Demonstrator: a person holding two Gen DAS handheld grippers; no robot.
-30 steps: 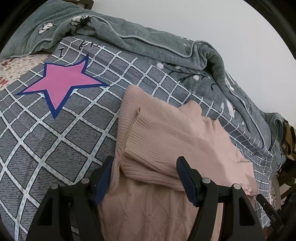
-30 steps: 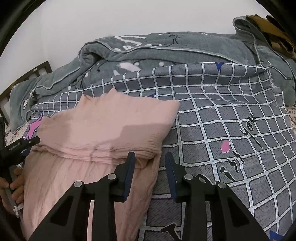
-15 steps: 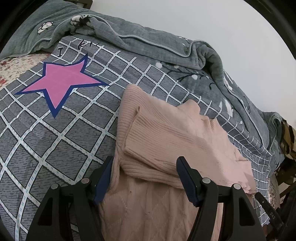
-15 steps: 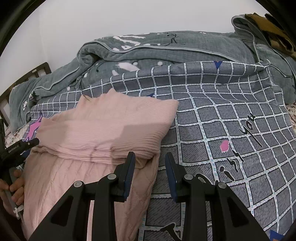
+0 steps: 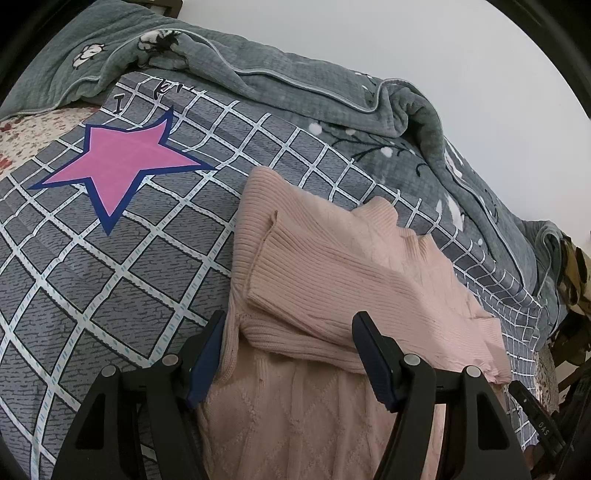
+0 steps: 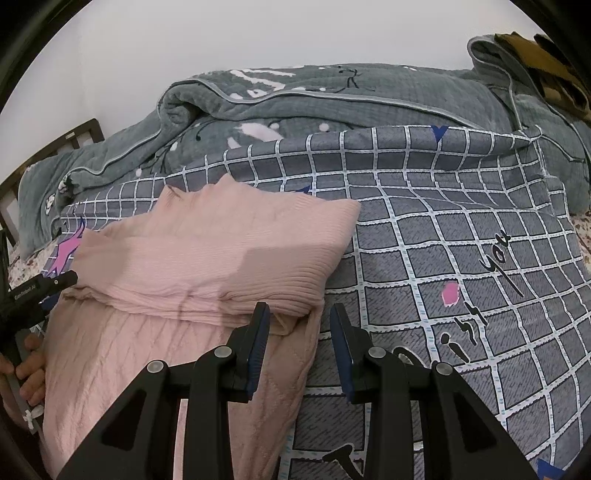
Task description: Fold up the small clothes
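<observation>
Left gripper [image 5: 288, 354] sits with jaws wide apart, straddling the near-left edge of the pink sweater [image 5: 332, 280] and clamping nothing; right gripper [image 6: 299, 339] also has a clear gap between its fingers, poised over the sweater's near-right edge — inner finger above the knit, outer one over the checked bedcover [image 6: 461, 266]. Sweater lies flat on the bedcover, ribbed upper half folded down over the cable-knit lower part, which runs toward the cameras. Beyond it — pink star print [image 5: 118, 166] on the bedcover, then a bunched grey quilt [image 5: 280, 85] against the white wall [image 5: 406, 33].
</observation>
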